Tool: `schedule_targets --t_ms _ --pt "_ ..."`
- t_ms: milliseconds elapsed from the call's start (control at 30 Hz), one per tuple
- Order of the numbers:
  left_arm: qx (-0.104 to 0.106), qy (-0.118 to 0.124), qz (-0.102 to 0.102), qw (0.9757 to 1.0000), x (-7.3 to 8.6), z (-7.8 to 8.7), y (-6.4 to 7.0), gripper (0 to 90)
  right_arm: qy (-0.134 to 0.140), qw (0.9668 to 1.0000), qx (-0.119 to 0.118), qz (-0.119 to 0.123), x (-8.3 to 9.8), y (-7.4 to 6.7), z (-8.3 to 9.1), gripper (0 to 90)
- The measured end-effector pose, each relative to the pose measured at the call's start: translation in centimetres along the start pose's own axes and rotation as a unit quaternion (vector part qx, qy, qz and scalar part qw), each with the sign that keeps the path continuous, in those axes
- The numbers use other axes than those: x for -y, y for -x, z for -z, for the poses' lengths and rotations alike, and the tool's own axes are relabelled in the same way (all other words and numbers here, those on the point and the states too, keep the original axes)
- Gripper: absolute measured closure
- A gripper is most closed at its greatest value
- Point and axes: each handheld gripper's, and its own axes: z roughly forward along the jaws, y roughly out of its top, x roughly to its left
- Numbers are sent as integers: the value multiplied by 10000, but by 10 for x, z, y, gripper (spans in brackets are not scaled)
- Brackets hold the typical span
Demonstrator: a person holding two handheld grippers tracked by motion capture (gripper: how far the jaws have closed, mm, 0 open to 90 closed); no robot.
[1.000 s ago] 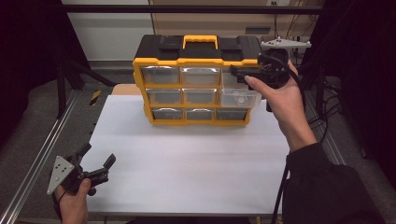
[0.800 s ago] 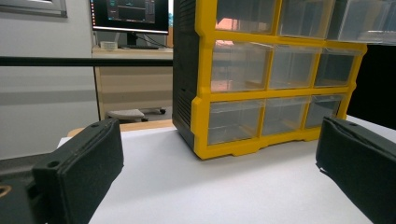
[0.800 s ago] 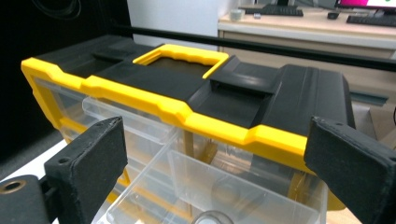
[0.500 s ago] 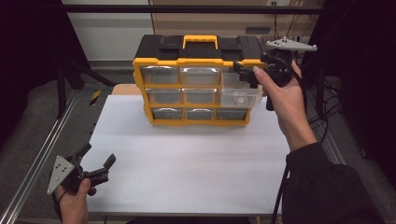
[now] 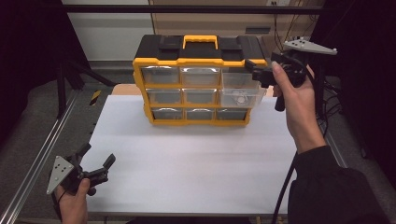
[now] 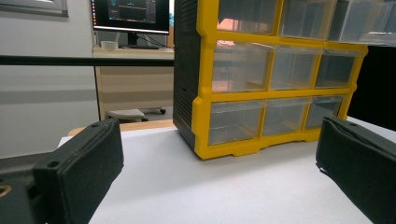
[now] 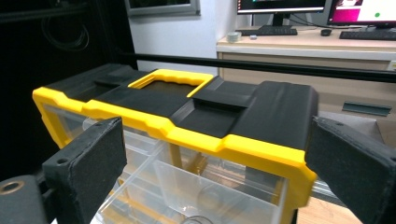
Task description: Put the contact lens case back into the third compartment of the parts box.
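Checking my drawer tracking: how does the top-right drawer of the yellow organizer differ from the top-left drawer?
The top-right drawer is pulled out, jutting forward of the yellow frame; the top-left drawer sits pushed in, flush. The top-right drawer has the right gripper beside it, jaws open; the top-left drawer has no gripper near. A small pale item shows inside the top-right drawer; I cannot tell what the top-left drawer holds. Both are clear plastic in the same organizer.

We see a white table bearing, at its far edge and slightly right of centre, a yellow-and-black drawer organizer standing upright directly on it.
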Motion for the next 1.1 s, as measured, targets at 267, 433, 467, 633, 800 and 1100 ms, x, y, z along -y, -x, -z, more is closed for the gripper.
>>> schedule_targets --t_ms 267,433,467,633,800,1100 --pt "-9 -4 -12 10000 0 0 0 6 121 9998 62 -112 4 14 16 55" --pt "-10 -6 -14 10000 0 0 0 6 184 9996 104 -204 8 22 24 48" --pt "-10 -5 -14 10000 0 0 0 6 216 9994 122 -232 10 26 27 45" --pt "-23 -8 -8 10000 0 1 0 6 270 9992 141 -272 12 30 33 40" --pt "-21 -15 -10 10000 0 1 0 6 304 9990 172 -273 16 34 41 35" --pt "-27 -26 14 10000 0 1 -1 6 332 9989 256 -232 23 41 53 34"
